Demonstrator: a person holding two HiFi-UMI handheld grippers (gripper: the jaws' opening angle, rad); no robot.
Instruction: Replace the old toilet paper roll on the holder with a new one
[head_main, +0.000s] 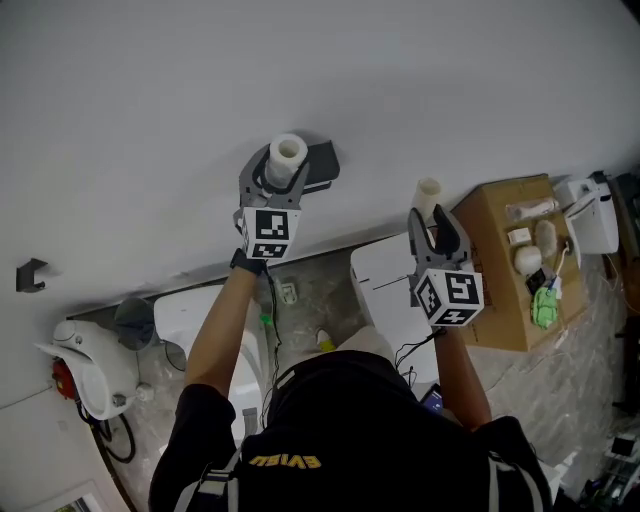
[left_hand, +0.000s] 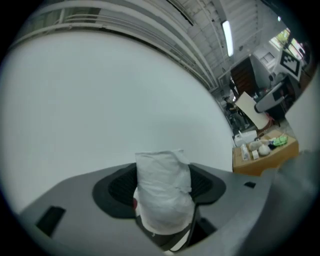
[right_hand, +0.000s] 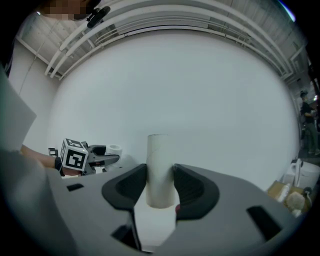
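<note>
A plain white wall fills the upper view. Below it are a white toilet and a brown desk carrying small items. The left hand-held gripper pinches a white, soft toilet paper roll between its pads, close against the dark grey holder on the wall. Whether the roll sits on the holder cannot be told. Well apart to the right, the right hand-held gripper clamps a bare, pale cardboard tube, held clear of the wall.
</note>
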